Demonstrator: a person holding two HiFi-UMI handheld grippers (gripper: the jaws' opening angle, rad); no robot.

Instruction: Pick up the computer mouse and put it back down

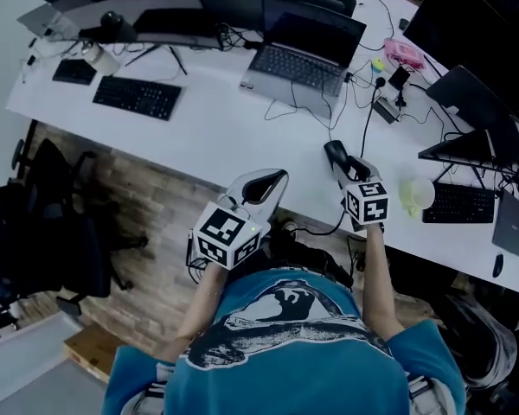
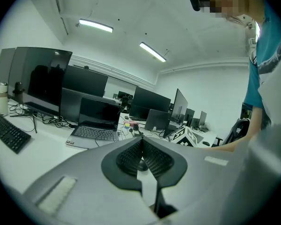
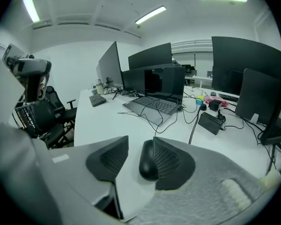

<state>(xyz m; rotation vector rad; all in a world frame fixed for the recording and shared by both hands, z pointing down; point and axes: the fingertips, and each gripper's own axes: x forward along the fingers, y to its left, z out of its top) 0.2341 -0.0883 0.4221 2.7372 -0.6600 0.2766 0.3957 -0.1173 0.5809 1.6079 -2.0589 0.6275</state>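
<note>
1. The right gripper [image 3: 140, 143] hangs low over the near edge of the white desk [image 3: 107, 121]. Its jaws are spread, with the black computer mouse [image 3: 149, 163] between them.
2. The mouse looks to be resting on the desk. It lies against the right-hand pad, and a clear gap shows between it and the left-hand pad, so nothing is clamped.
3. The left gripper [image 2: 141, 143] has its jaws pressed together on nothing. In the head view it is held off the desk's near edge, to the left of the right gripper and well apart from the mouse.
4. Farther back on the desk stand an open laptop [image 1: 303, 63] and, far left, a black keyboard [image 1: 137, 97]. Neither is near the jaws.
5. Judging from this, the gripper is lined up on the mouse but has no grip on it. Closing, lifting and setting the mouse back down appear still to be done.
</note>
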